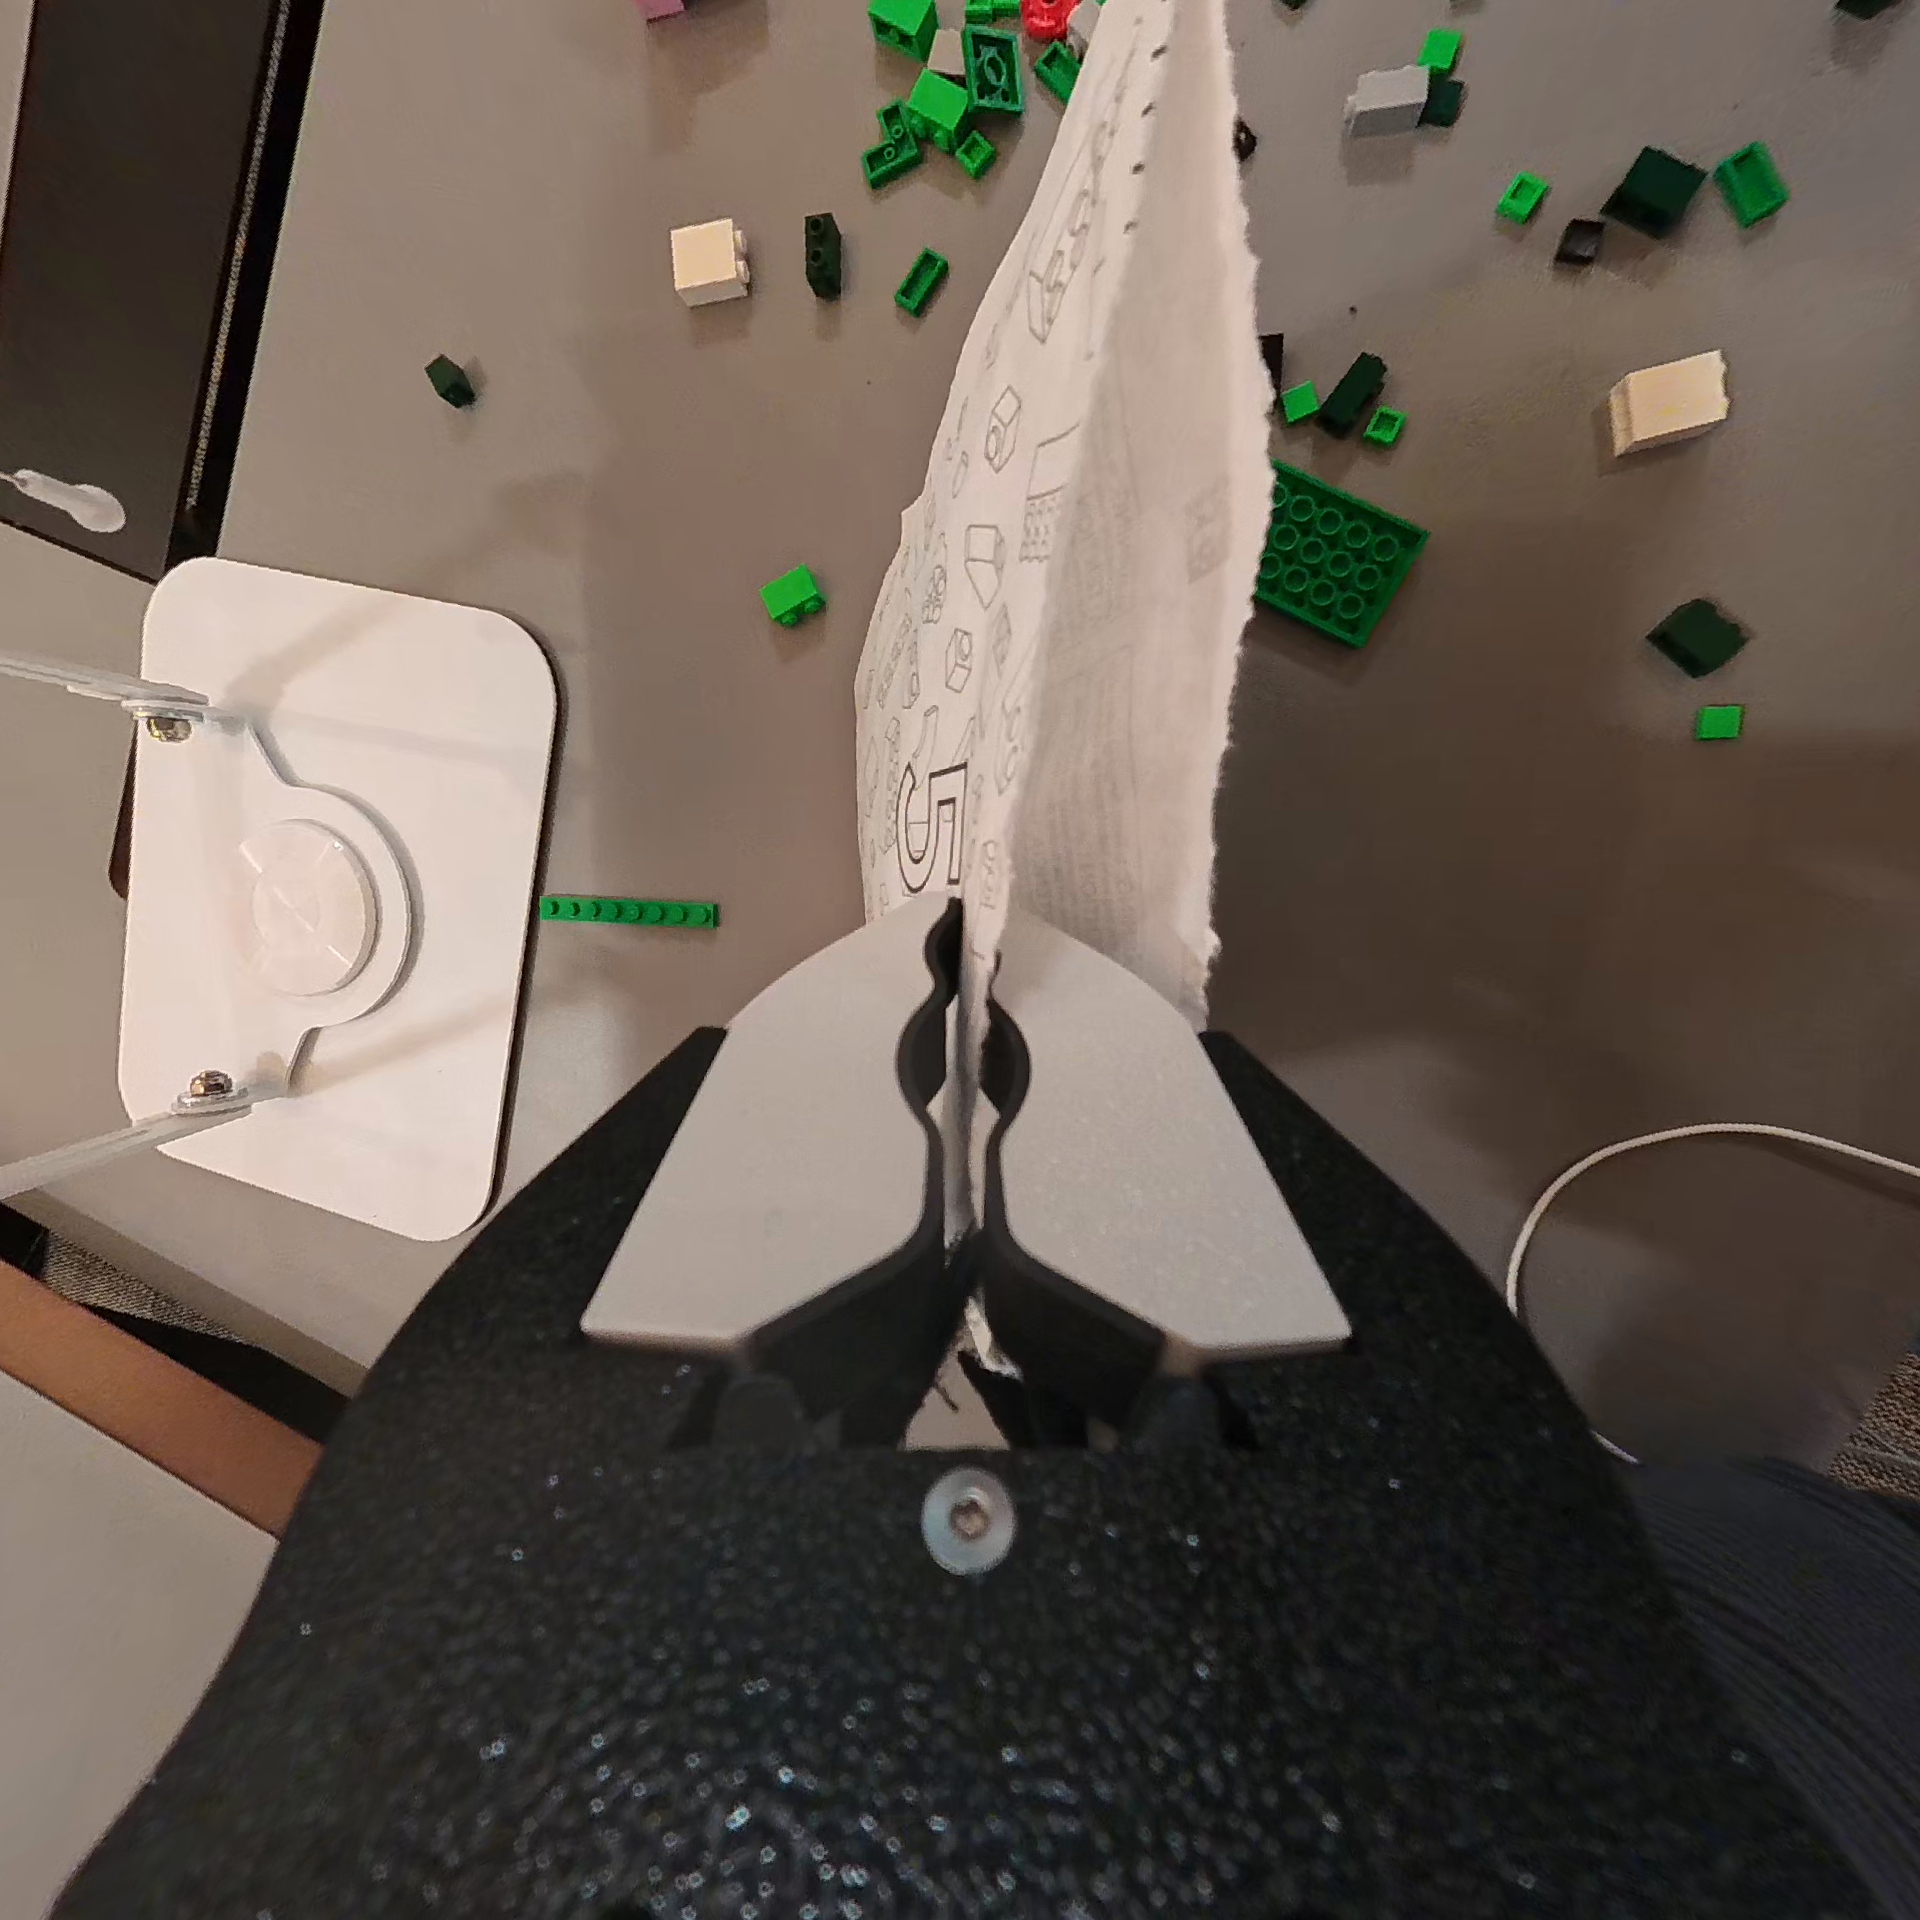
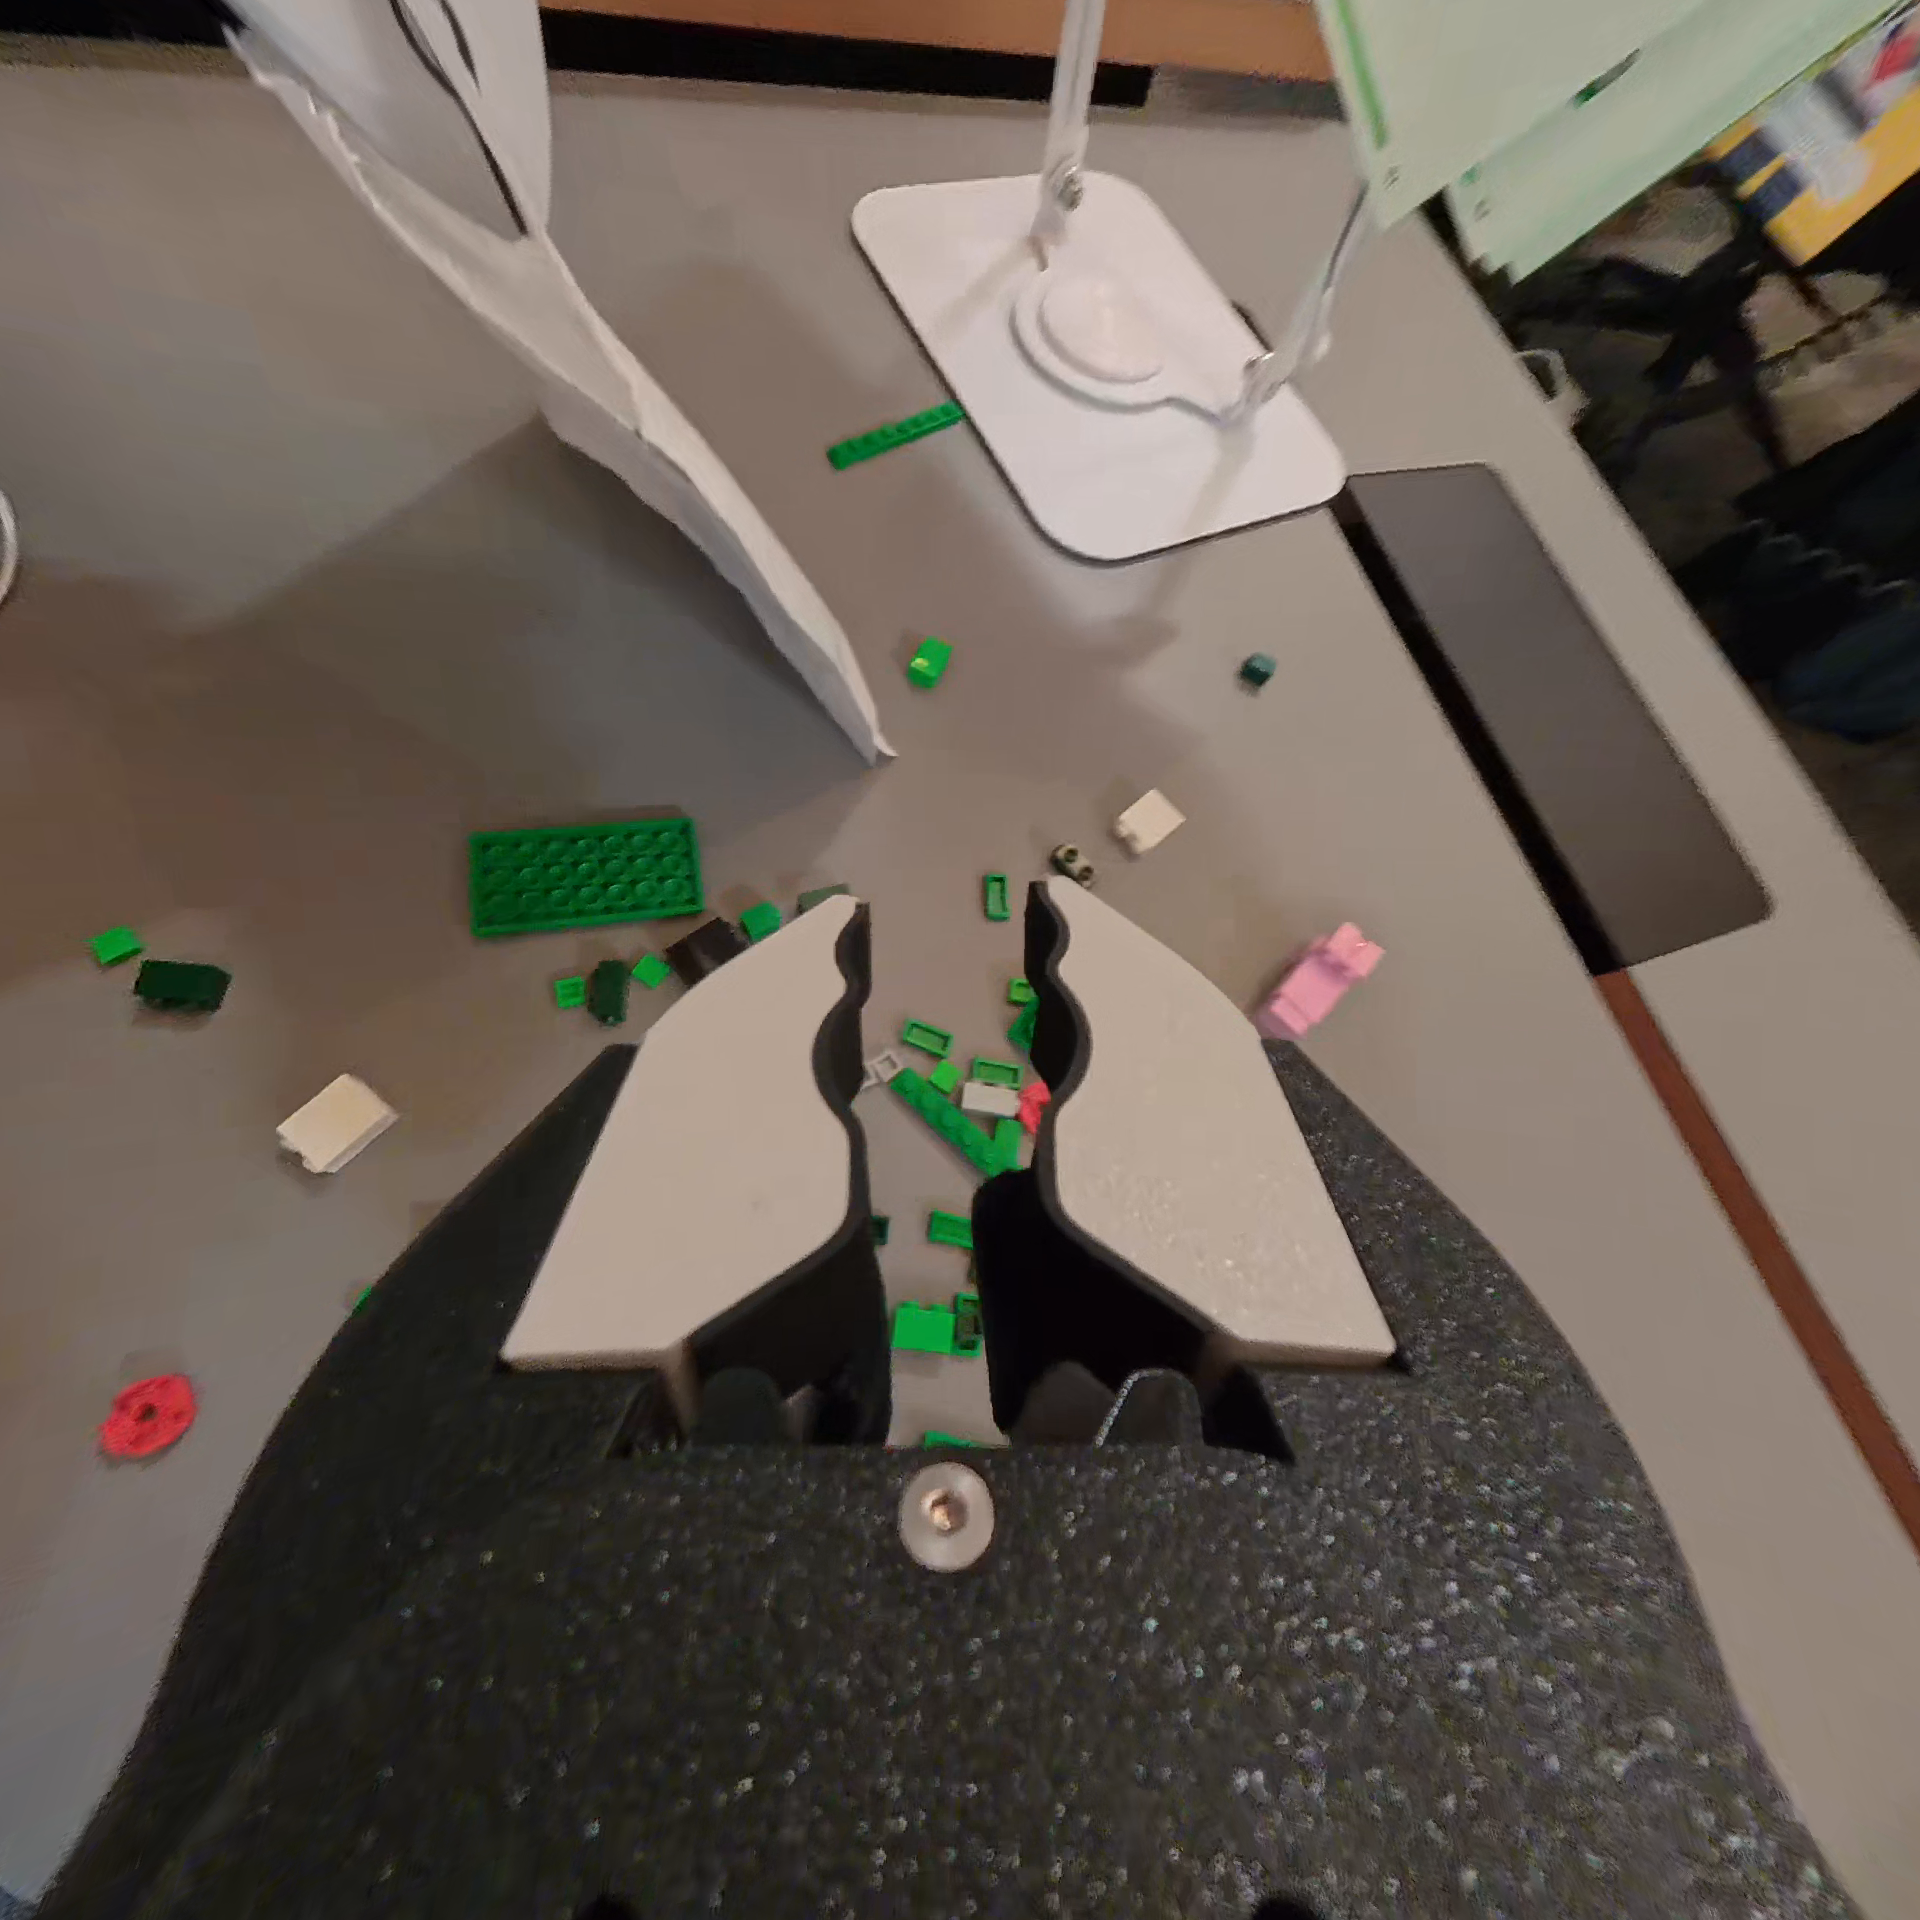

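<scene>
1. Paper bag point(image 1: 1081, 540) torn open, white with printed line drawings, pinched between the closed jaws of my left gripper point(image 1: 971, 935); it hangs over the grey desk point(image 1: 520, 312), lower corner just above or touching the surface, cannot tell which.
2. Right gripper point(image 2: 945, 920) parted, holding nothing, above a loose clutter of small green bricks point(image 2: 966, 1127) toward the near part of the desk.
3. Green plate point(image 2: 585, 876) lies flat just left of the right gripper's tip; pink piece point(image 2: 1322, 982) just right of it; red round piece point(image 2: 148, 1413) well off to the left.
4. White lamp base point(image 2: 1101, 364) sits at the far edge, thin green strip point(image 2: 896, 433) touching or just beside it.
5. Risk: bag edge is ragged, so a pull could tear it further or slip it from the pads.
6. Risk: swinging bag could sweep bricks off the desk edge.
</scene>
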`<act>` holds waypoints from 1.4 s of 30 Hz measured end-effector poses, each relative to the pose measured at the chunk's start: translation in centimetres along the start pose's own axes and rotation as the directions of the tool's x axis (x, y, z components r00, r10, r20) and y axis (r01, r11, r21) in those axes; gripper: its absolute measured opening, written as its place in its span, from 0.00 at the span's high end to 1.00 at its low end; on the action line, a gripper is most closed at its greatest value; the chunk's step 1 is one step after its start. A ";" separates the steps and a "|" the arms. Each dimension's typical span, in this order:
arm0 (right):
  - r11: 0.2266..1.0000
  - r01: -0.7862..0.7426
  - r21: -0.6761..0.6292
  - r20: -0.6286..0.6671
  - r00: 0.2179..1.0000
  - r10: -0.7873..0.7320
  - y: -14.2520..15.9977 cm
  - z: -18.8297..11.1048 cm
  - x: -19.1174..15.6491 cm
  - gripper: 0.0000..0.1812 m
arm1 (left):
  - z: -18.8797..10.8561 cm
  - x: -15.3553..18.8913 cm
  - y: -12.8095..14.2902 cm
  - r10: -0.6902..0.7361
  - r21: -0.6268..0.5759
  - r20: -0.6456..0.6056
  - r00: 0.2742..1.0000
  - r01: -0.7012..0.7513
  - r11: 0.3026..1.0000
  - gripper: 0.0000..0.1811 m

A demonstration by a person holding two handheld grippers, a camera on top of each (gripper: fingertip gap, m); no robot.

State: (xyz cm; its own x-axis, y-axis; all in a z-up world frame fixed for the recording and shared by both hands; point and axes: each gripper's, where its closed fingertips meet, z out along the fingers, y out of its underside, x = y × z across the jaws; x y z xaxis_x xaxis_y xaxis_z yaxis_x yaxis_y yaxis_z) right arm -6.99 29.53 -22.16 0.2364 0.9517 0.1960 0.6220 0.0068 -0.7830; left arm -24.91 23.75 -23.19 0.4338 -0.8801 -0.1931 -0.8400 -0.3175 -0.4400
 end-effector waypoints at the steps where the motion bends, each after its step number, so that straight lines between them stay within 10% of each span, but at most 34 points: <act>1: 1.000 -0.012 0.002 0.033 0.999 0.012 0.3 0.4 -0.3 0.84 | 0.0 0.0 0.0 0.000 0.000 0.000 1.000 0.000 1.000 1.00; 14: 0.995 -0.073 0.069 0.252 0.966 0.053 2.7 2.2 -6.3 0.80 | -0.1 0.0 0.2 0.000 0.004 -0.005 1.000 0.000 1.000 1.00; 28: 0.965 -0.194 -0.178 0.093 0.973 0.212 12.8 -0.5 -6.3 0.83 | -0.3 0.1 0.3 0.003 0.002 0.001 1.000 -0.003 1.000 1.00; 42: 0.956 -0.229 -0.186 0.072 0.967 0.246 13.0 0.0 -5.8 0.91 | -0.2 0.2 0.2 0.011 0.000 -0.004 1.000 -0.011 1.000 1.00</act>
State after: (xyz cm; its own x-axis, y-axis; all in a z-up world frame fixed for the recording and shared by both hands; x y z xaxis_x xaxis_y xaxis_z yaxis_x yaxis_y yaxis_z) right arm -0.25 24.14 -33.49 0.3274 0.9438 -0.0456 0.6787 -0.2685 -0.6835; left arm -25.05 23.39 -23.11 0.4233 -0.8850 -0.1940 -0.8447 -0.3081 -0.4377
